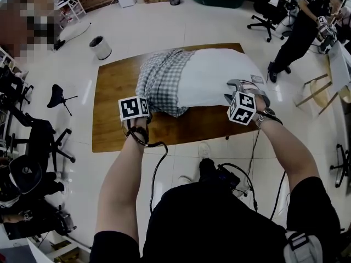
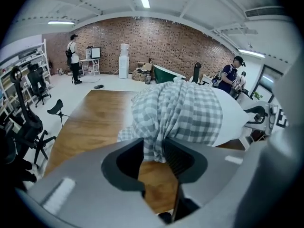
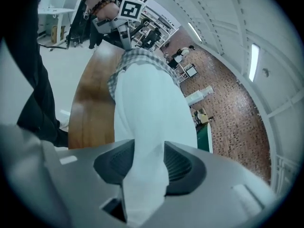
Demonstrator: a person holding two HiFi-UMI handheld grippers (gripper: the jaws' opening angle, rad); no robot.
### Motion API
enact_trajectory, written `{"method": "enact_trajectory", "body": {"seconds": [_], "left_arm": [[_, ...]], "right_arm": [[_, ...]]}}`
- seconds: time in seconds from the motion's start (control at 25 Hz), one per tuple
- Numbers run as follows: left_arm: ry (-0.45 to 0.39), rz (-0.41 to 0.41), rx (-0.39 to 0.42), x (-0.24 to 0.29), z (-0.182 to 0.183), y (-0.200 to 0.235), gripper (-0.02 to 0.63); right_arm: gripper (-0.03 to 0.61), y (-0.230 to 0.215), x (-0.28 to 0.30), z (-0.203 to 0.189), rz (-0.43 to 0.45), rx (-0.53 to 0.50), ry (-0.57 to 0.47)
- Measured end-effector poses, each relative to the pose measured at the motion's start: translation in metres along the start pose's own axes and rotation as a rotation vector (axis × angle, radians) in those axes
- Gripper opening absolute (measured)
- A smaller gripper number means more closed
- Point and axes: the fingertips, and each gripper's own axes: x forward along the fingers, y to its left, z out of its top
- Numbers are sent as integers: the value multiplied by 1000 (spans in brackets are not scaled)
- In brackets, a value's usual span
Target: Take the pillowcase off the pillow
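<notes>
A white pillow (image 1: 219,75) lies across the wooden table (image 1: 115,114), with a grey-and-white checked pillowcase (image 1: 162,81) bunched over its left end. My left gripper (image 1: 143,111) is at the near edge of the pillowcase. In the left gripper view a fold of the checked cloth (image 2: 180,113) hangs between the parted jaws of that gripper (image 2: 153,151). My right gripper (image 1: 241,86) is at the pillow's bare right end. In the right gripper view the white pillow (image 3: 152,108) fills the gap between its parted jaws (image 3: 145,160), and the pillowcase (image 3: 137,56) shows at the far end.
A white bin (image 1: 100,47) stands on the floor beyond the table's left corner and a black stool (image 1: 57,96) to its left. Office chairs line the left side. A person in dark clothes (image 1: 301,26) stands at the back right. Cables trail from both grippers.
</notes>
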Motion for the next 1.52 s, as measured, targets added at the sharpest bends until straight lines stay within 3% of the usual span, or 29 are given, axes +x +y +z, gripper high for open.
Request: {"method": "enact_trajectory", "body": {"seconds": [0.24,0.4,1.04,1.52], "left_arm": [[-36,-41,54,-22,1,-16,164],[-59,-50,93,-38,9,-21,172],[-60,-60,232,-42,70,-81,178],[-25,-92,259,4,166,-119,191]], "right_arm": [[225,25,-31,31,73,0,-87],[230,25,-52,56,87,57,-143],[230,-50,-66,65,94,169,-192],[233,-137,-12,58,176,204,-212]]}}
